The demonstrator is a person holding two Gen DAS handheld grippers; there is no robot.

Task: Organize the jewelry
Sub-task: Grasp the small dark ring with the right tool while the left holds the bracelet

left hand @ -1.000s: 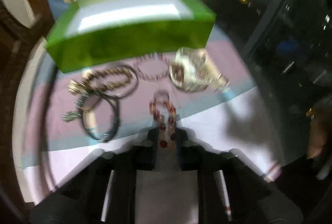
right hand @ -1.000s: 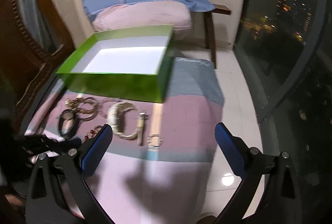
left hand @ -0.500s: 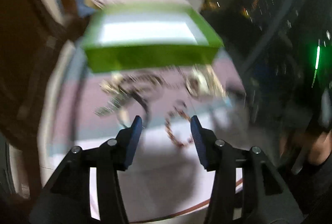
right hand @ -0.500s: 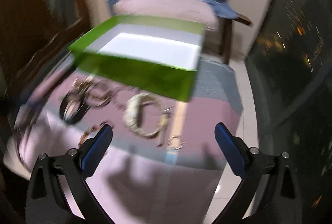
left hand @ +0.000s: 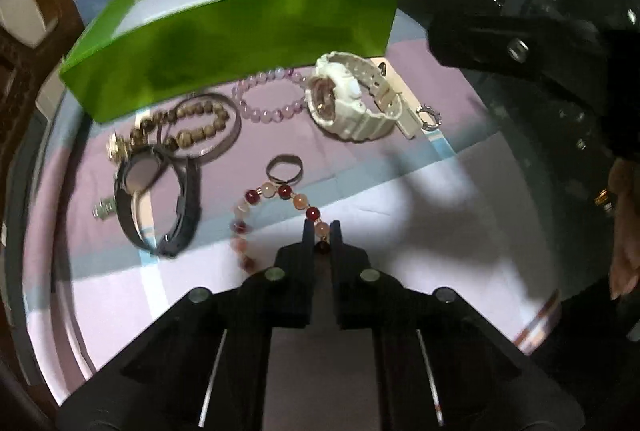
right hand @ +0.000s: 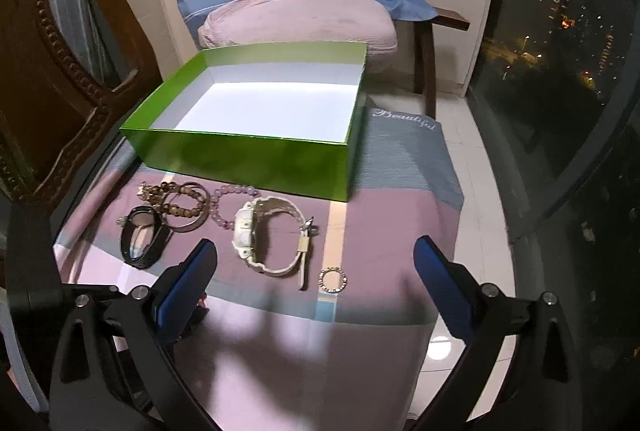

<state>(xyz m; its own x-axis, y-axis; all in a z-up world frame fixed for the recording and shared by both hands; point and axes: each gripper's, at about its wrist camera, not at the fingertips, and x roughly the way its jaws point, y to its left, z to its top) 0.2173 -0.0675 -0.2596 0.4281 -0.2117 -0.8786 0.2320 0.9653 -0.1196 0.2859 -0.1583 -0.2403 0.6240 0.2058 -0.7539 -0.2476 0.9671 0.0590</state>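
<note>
My left gripper (left hand: 321,231) is shut on the red and orange bead bracelet (left hand: 256,196), which lies on the striped cloth. Behind it lie a plain ring (left hand: 285,168), a black band (left hand: 160,199), a brown bead bracelet (left hand: 188,125), a lilac bead bracelet (left hand: 268,95) and a white watch (left hand: 352,103). The open green box (right hand: 256,115) stands empty at the back. My right gripper (right hand: 316,271) is open above the cloth, with the watch (right hand: 272,231) and a small sparkly ring (right hand: 333,278) between its fingers.
A dark thin bangle (right hand: 188,215) circles the brown beads. A pink cushioned chair (right hand: 300,23) with a blue cloth stands behind the table. Dark windows are on the right, a carved wooden chair (right hand: 60,51) on the left. The cloth (right hand: 392,231) ends at the table's right edge.
My left gripper was open half a second ago and has shut on the red bead bracelet. The right gripper has stayed open, and its view has steadied.
</note>
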